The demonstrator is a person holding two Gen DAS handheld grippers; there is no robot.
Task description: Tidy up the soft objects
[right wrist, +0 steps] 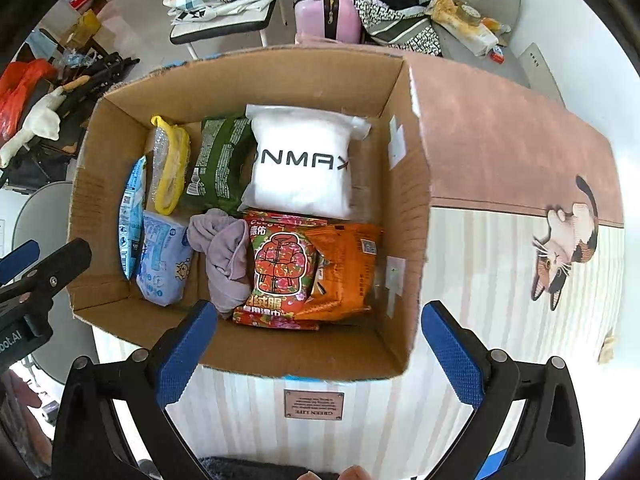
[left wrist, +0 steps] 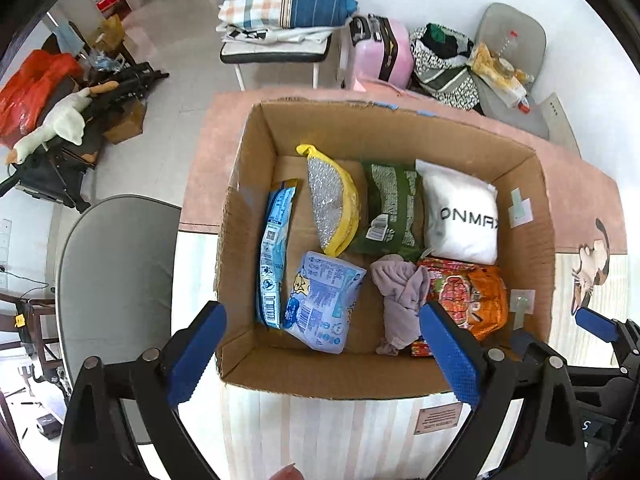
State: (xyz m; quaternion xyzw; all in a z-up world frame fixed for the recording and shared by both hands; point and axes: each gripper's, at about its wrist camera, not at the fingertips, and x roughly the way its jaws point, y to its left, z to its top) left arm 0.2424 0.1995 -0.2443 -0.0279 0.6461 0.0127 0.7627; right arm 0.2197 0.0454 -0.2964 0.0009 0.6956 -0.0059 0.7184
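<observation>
Below, both the left gripper (left wrist: 324, 350) and right gripper (right wrist: 320, 354) hang wide open and empty above a cardboard box (right wrist: 256, 348) of soft packets on the worktop (right wrist: 500, 280).

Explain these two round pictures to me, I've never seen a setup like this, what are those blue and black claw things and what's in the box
There is no robot here. A person holds a two-finger gripper in each hand, and a wide-angle camera on each looks forward along its blue-padded fingers. One picture comes from the left gripper, the other from the right gripper. Both are open and hold nothing.

They hover over an open cardboard box on a table with a cat-print cloth. Inside lie soft things: a white ONMAX pouch, a green packet, a yellow-edged scrubber, two blue packets, a crumpled purple cloth, a red floral packet and an orange packet.
</observation>
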